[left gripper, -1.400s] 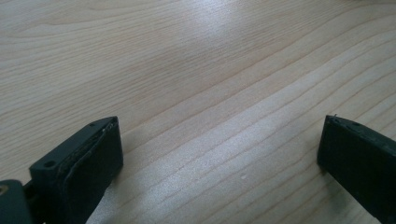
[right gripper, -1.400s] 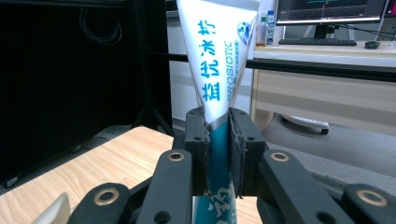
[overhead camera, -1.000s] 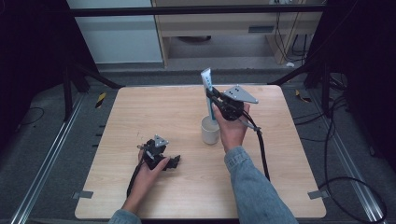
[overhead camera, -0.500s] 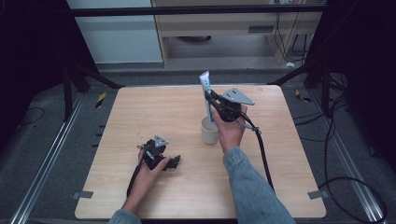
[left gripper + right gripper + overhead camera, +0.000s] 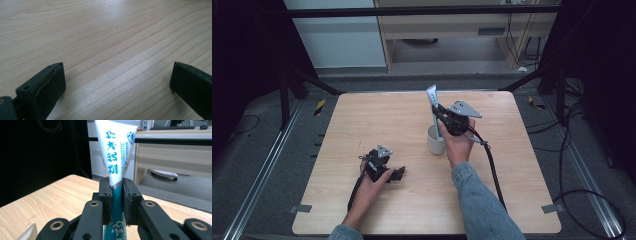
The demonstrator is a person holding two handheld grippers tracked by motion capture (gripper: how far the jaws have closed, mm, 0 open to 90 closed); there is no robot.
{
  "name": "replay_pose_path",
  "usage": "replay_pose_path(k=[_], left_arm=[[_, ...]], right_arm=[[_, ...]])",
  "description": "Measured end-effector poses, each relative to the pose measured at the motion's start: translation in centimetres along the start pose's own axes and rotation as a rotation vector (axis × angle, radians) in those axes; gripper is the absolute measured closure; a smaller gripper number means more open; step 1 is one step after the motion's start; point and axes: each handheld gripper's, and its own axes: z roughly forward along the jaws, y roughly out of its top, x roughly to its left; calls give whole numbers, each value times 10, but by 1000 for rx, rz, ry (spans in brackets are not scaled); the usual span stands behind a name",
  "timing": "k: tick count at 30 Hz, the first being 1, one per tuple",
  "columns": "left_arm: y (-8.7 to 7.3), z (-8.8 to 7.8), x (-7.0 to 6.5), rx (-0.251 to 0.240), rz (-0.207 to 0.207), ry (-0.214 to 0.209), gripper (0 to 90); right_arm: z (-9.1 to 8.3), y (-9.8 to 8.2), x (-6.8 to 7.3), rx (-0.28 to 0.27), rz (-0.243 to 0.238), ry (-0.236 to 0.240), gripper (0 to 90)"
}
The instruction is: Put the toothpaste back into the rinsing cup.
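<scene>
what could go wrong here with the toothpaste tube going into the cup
The right gripper pinches the toothpaste tube near its middle, upright over the white cup. The soft tube could slip or bend in the grip. Nothing steadies the cup, since the left gripper rests apart on the table, so a tube end catching the rim might tip it.

Wooden table; cabinet behind; floor cables.

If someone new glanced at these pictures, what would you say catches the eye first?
Most striking is the white and teal toothpaste tube, standing upright and clamped between the jaws of the right gripper above a white cup near the middle of the wooden table. Nearer the table's front left, the left gripper rests low on the wood with its jaws wide apart around nothing.
</scene>
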Motion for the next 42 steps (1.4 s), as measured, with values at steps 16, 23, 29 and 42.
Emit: replay_pose_path(k=[16,23,29,42], left_arm=[[0,0,0,0,-1,0,0],[0,0,0,1,-1,0,0],[0,0,0,1,-1,0,0],[0,0,0,0,-1,0,0]], right_arm=[[4,-17,4,41,-14,2,787],[3,-24,4,49,-11,-1,786],[1,-31,4,64,-11,-3,786],[-2,-39,4,81,-3,-2,784]])
